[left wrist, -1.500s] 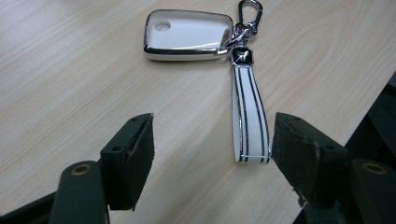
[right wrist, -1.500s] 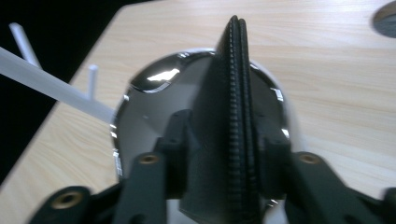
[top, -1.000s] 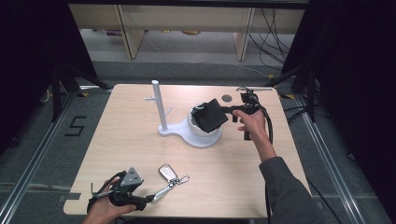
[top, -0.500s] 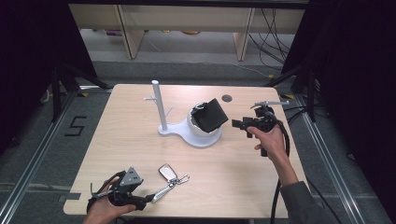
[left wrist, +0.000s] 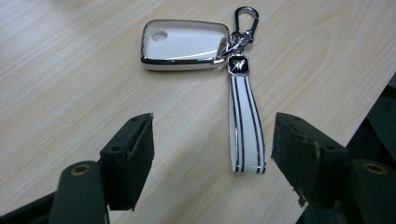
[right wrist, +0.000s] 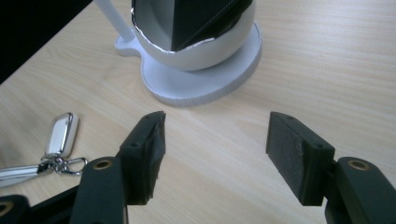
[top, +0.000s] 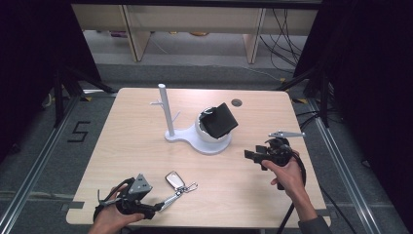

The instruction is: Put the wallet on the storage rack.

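Nearest, the left gripper (top: 158, 204) rests at the table's (top: 122, 146) front edge, jaws wide apart around the strap (left wrist: 246, 126) of a key fob (top: 174, 180). Farther right, the right gripper (top: 252, 155) hovers agape, empty, facing the white stand (top: 195, 139) holding a black wallet (top: 219, 120).

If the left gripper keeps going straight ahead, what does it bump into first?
Probably the white strap lying between the open left gripper jaws, then the key fob it is clipped to. How high the jaws sit is unclear.

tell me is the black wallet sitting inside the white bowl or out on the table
Inside. The black wallet stands tilted in the white bowl on the stand's base, one corner poking above the rim; it touches no part of the table.
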`<state>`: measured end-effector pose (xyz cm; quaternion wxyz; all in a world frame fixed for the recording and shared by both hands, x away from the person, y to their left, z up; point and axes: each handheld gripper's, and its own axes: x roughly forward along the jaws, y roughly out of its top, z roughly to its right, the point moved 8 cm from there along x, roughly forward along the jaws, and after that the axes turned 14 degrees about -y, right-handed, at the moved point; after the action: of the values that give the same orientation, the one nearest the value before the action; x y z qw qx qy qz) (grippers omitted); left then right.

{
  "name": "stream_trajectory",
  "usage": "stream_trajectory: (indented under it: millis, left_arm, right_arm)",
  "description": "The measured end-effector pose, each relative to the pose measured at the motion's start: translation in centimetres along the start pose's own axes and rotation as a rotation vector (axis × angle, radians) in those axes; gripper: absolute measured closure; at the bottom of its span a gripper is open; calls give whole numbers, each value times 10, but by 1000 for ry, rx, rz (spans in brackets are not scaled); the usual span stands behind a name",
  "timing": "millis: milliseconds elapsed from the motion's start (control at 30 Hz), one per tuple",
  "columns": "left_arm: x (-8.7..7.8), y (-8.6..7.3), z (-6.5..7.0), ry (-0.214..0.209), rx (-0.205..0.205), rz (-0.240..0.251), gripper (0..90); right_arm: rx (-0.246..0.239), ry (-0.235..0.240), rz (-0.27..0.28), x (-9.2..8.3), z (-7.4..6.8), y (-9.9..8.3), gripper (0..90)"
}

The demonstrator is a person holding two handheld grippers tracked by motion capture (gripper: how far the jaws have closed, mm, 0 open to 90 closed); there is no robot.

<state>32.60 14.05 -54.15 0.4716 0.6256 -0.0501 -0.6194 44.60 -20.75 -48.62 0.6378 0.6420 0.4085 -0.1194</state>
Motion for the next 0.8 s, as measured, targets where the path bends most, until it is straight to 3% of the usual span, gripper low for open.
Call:
stream_trajectory:
  millis: [133, 200, 500, 800]
  left_arm:
    - [0, -1, 0, 0, -2, -2, 294]
    - [2, -1, 1, -7, -7, -2, 294]
    - [1, -3, 1, -11, -2, -5, 292]
    - [5, -1, 1, -11, -17, 1, 280]
  right_arm:
    - [18, 8, -5, -4, -6, -11, 383]
    - [0, 7, 1, -3, -6, -15, 379]
    - [2, 34, -14, -3, -19, -34, 359]
    - [-48, 27, -38, 3, -30, -62, 323]
